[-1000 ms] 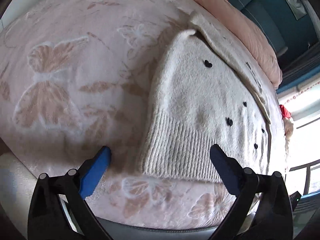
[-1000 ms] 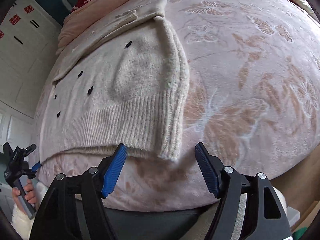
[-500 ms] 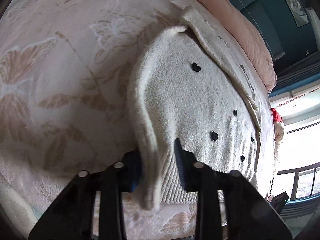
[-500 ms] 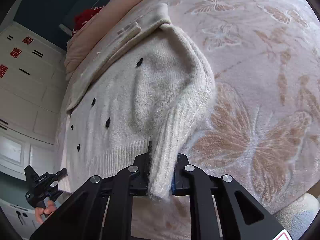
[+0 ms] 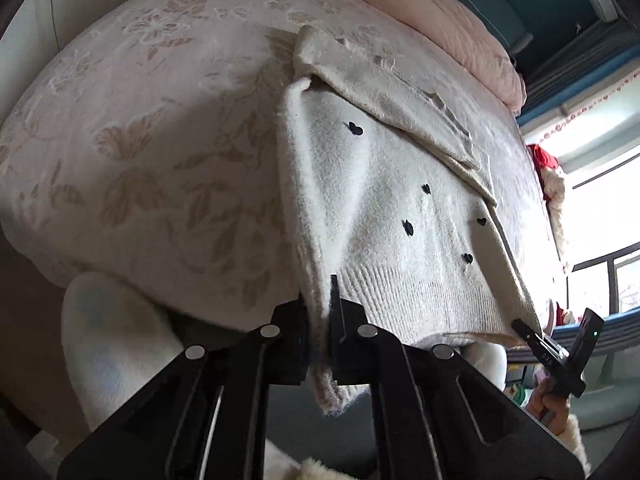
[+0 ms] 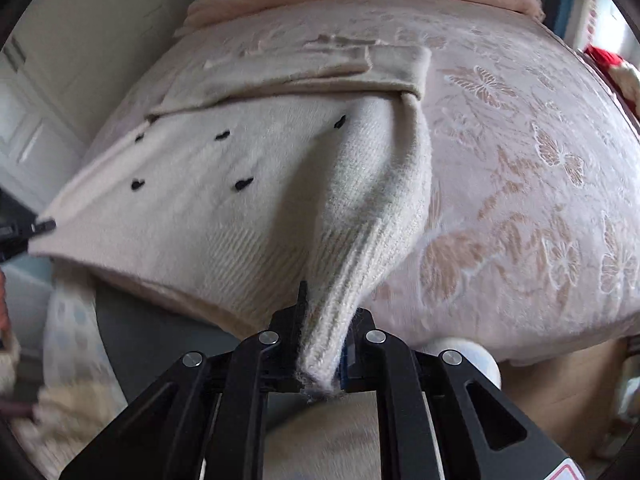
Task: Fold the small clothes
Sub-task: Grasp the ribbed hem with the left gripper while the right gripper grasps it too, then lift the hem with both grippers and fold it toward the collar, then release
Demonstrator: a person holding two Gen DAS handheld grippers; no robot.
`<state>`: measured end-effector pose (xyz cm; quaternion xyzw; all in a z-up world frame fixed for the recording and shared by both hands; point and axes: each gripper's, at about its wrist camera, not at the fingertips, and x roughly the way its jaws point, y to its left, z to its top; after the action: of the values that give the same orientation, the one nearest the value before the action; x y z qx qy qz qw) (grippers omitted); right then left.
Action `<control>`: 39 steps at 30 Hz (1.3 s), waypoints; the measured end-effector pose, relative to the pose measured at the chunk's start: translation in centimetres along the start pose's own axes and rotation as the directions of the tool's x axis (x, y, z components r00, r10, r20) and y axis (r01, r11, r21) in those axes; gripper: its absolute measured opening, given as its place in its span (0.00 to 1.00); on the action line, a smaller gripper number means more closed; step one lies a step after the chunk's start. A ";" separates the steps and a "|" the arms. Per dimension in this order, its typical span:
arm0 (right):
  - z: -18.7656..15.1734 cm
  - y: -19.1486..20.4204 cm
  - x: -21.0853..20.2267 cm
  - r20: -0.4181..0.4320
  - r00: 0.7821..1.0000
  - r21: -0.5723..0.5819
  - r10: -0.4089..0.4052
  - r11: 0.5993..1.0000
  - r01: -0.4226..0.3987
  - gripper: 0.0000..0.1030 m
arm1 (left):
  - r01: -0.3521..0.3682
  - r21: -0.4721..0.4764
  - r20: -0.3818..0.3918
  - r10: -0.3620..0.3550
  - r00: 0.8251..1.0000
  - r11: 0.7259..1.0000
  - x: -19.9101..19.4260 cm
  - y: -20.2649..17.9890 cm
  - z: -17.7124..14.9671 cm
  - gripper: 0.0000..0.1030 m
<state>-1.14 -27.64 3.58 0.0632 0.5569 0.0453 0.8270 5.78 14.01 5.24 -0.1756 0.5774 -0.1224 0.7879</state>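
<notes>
Lying ahead of both grippers, one cream knitted sweater (image 5: 400, 216) rests on one pink bedspread (image 5: 140, 152) patterned with butterflies and leaves. Five small black heart marks are countable on the knit in the left wrist view; the right wrist view shows five dark marks, blurred. One folded band of the sweater crosses its far edge. Two grippers are present. The left gripper (image 5: 320, 340) has its jaws pressed together on the sweater's ribbed hem corner, with a tuft of knit hanging below the fingers; the pinched corner is raised off the bedspread. The right gripper (image 6: 322, 354) is clamped on the opposite ribbed corner, the fabric rising in a ridge from its jaws toward the far band. Both pairs of jaws have just been closing, with knit between them. The right wrist view is motion-blurred at its left edge, where the tip of the other gripper is cut off. In the left wrist view, the other gripper and a hand (image 5: 554, 400) appear at the lower right, partly cropped.
</notes>
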 end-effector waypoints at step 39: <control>11.0 -8.8 6.5 0.276 0.959 0.337 -0.066 0.941 -0.032 0.72 | -0.164 0.050 0.241 0.148 0.959 0.985 10.0 -0.8 15.1 0.84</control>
<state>11.56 -35.98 0.35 0.2052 0.4325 -0.0678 0.8753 23.23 11.40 1.05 -0.1153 0.4868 -0.0582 0.8639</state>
